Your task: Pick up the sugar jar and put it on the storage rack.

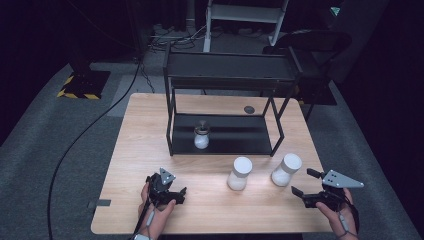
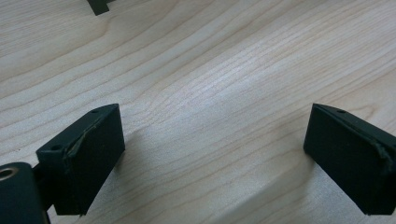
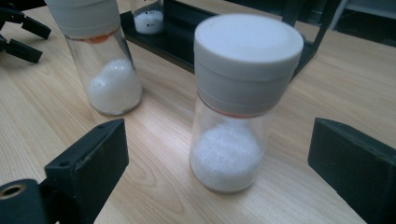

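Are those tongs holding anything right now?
No. The left tongs are open over bare table. The right tongs are open too, with a white-capped jar standing ahead of them, not gripped.

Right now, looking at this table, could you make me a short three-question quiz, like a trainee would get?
1. True or false: the right gripper is clamped on the nearer jar.
2. How many jars with white lids stand on the bare table, outside the black rack?
A) one B) two C) three
3. Fill in: the small jar with no white lid stands on the rack's ______ shelf.

Key
1. False: its jaws stand open on either side of the jar, apart from it.
2. B: the nearer jar and the second jar to its left.
3. Lower.
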{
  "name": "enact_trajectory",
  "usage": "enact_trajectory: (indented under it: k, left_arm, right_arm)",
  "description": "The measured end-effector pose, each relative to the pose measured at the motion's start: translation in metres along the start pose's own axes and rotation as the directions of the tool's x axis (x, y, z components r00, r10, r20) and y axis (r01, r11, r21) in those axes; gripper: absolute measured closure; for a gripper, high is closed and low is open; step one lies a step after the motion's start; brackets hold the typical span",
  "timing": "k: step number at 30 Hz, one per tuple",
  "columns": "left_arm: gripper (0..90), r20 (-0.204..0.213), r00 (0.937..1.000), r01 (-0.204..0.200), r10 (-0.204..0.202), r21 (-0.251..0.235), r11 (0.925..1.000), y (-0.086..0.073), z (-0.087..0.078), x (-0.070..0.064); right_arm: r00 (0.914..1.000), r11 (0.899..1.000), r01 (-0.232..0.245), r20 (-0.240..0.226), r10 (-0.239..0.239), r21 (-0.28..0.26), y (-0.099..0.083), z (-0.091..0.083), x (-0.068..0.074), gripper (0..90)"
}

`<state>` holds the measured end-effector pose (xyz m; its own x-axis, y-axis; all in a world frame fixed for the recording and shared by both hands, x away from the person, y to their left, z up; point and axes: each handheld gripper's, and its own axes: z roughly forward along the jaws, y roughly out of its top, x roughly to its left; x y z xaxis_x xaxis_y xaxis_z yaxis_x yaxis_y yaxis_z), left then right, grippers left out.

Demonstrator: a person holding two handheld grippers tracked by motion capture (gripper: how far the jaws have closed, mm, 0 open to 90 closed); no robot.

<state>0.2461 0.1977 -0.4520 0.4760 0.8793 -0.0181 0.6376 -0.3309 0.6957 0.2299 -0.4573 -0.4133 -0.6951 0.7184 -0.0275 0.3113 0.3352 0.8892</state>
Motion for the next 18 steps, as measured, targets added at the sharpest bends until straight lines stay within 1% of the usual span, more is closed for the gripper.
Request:
enact_trajectory:
  k: [2, 5, 12, 18]
  left_arm:
    - [5.1, 0.000, 1.0000, 0.000, 0.000, 0.000, 1.0000, 0.000, 0.000, 0.000]
    - [5.1, 0.000, 1.0000, 0.000, 0.000, 0.000, 1.0000, 0.000, 0.000, 0.000]
    - [4.6, 0.001, 1.0000, -0.001, 0.001, -0.001, 1.0000, 0.000, 0.001, 0.000]
    - [4.5, 0.001, 1.0000, -0.001, 0.001, -0.001, 1.0000, 0.000, 0.001, 0.000]
  right_arm:
    - [0.9999, 1.000, 0.014, 0.004, -0.014, -0.002, 0.003, -0.001, 0.002, 4.9]
    - [0.9998, 1.000, 0.020, -0.001, -0.021, -0.014, 0.006, -0.002, 0.003, 4.9]
    - [0.9991, 0.998, 0.034, -0.025, -0.035, -0.043, 0.015, 0.000, 0.004, 4.9]
    - [0.9971, 0.997, 0.070, -0.029, -0.071, -0.041, 0.025, 0.005, 0.009, 4.9]
